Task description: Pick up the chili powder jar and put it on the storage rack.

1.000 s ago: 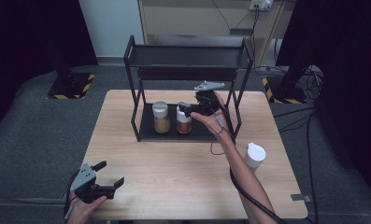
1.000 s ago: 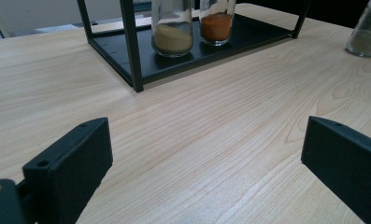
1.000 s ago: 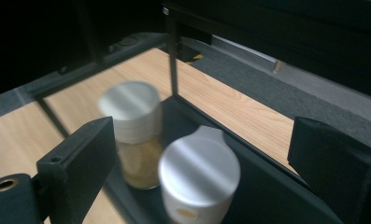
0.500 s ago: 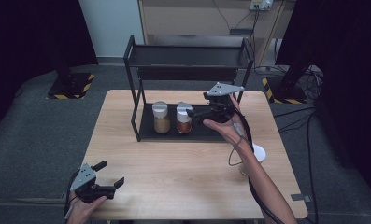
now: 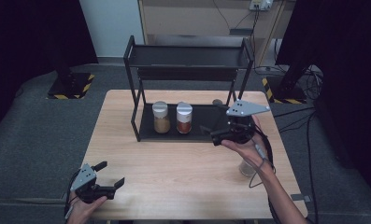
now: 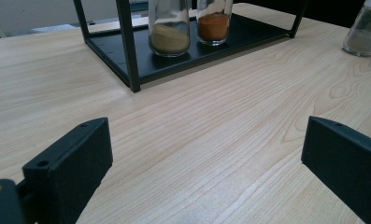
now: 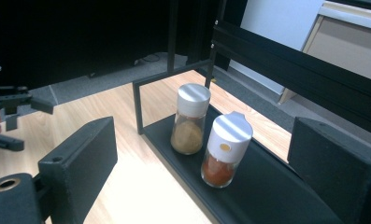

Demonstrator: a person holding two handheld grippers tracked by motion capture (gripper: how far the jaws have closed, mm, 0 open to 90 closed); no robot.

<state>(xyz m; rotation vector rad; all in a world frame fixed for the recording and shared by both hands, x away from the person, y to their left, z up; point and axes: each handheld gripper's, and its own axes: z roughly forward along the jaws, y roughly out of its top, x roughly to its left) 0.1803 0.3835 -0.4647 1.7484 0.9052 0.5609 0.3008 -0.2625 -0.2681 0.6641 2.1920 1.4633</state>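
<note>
Two spice jars stand on the lower shelf of a black rack (image 5: 135,95): one with tan powder (image 5: 161,117) and one with orange powder (image 5: 184,118). My right gripper (image 5: 210,119) hovers to the right of them over the shelf's right end, its jaws pointing left, open and empty. In the right gripper view the tan jar (image 7: 190,121) and the orange jar (image 7: 225,149) stand beyond the open right gripper (image 7: 206,137). My left gripper (image 5: 110,173) rests open and empty at the table's front left. Between its jaws the left gripper view shows bare wood.
A third jar (image 5: 246,167) with pale powder stands on the wooden table (image 5: 174,163) at the right, partly behind my right forearm; it also appears in the left gripper view as the jar (image 6: 365,30). The rack's upper shelf (image 5: 188,56) holds nothing. Grey floor surrounds the table.
My right gripper has drawn back to the right from the orange jar and risen a little, empty. Both jars stay on the shelf. The left gripper has not moved.
</note>
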